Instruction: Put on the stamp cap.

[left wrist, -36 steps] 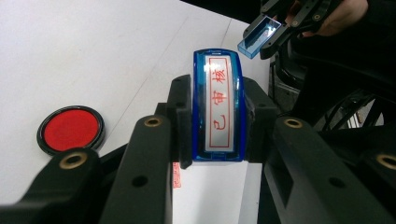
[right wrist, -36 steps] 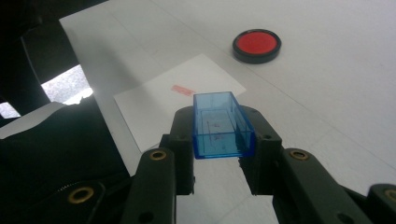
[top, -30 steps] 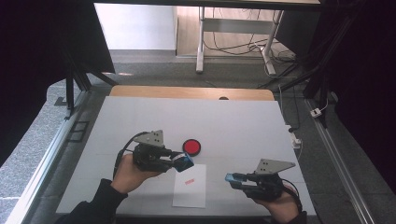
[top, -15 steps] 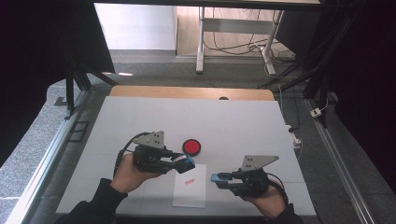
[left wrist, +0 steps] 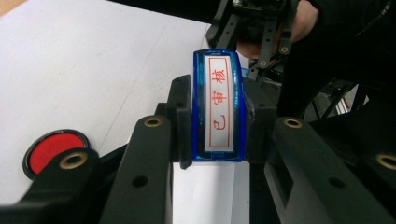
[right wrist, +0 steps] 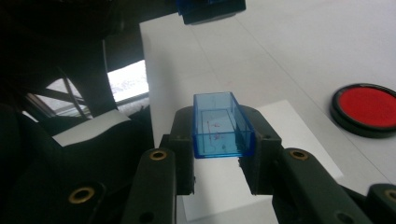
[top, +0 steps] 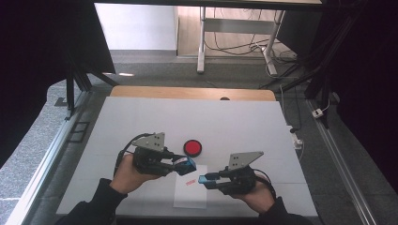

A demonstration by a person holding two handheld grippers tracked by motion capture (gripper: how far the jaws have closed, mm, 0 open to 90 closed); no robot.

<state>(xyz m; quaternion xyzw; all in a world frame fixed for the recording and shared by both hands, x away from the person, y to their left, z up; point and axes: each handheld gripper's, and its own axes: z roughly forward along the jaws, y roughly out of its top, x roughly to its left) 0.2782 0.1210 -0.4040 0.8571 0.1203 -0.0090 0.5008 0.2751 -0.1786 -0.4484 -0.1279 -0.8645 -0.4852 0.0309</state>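
While both grippers sit over the near half of the table (top: 141, 117), each has something clamped: left gripper (left wrist: 218, 121) jaws closed on the sides of a blue stamp (left wrist: 218, 107), right gripper (right wrist: 219, 140) jaws closed on a clear blue stamp cap (right wrist: 220, 126). In the left gripper view the stamp's long axis runs along the jaws, away from the camera, with its white label and red characters facing the lens. In the high view the stamp (top: 187, 165) points toward the table's right, tip over the top edge of the paper sheet (top: 190, 197). The cap's (top: 205, 179) long axis also lies along its jaws and points to the table's left, open side up toward the camera, faint red smudges inside. Stamp and cap are near each other but apart, tips roughly facing across the sheet. Count: one stamp, one cap, one white sheet carrying one red imprint (top: 189, 182), one round red ink pad (top: 192, 147). The pad sits on the table just beyond the sheet, off it. The sheet lies close to the near table edge. Far half of the white table surface is open; a wooden strip (top: 192, 93) runs along the far edge.
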